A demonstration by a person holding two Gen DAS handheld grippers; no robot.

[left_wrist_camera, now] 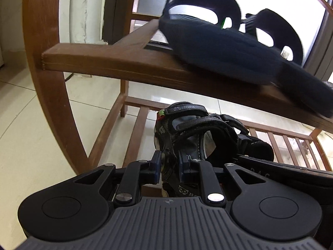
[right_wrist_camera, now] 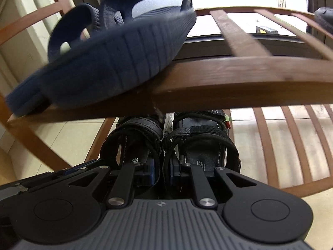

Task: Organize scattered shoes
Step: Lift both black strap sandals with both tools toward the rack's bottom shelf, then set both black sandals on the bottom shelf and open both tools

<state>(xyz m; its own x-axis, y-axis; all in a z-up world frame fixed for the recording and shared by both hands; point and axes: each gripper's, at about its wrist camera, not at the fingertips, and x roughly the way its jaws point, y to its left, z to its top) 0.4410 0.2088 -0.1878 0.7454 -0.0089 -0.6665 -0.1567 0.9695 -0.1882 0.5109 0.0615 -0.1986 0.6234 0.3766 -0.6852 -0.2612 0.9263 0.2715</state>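
Item: pair of black strapped sandals, each carried heel-first into a wooden shoe rack (left_wrist_camera: 129, 68). Left-wrist view: left gripper (left_wrist_camera: 169, 167) low centre, blue pads pinched on the heel strap of the left sandal (left_wrist_camera: 187, 133); jaws nearly together and clamped on that strap. Long axis of this sandal straight away from the tongs, toe toward centre of frame, above the lower slatted shelf (left_wrist_camera: 281, 143). Right-wrist view: right gripper (right_wrist_camera: 162, 169) low centre, pads close together and gripping the heel strap of the right sandal (right_wrist_camera: 201, 143), with the left-hand one directly beside it at centre left, seemingly touching. Long axis again along the fingers, toe pointing up-frame under the front rail of the upper shelf (right_wrist_camera: 249, 79). Upper shelf occupied: dark blue slippers (right_wrist_camera: 108, 58), upper left in the right-wrist view, upper right in the left-wrist view, soles overhanging the rail. Governing relation, as a judgement: both sandals already ahead of their tongs, parallel, toes toward the back of the lower shelf; neither hand clearly nearer. Contact of soles with slats: cannot tell.
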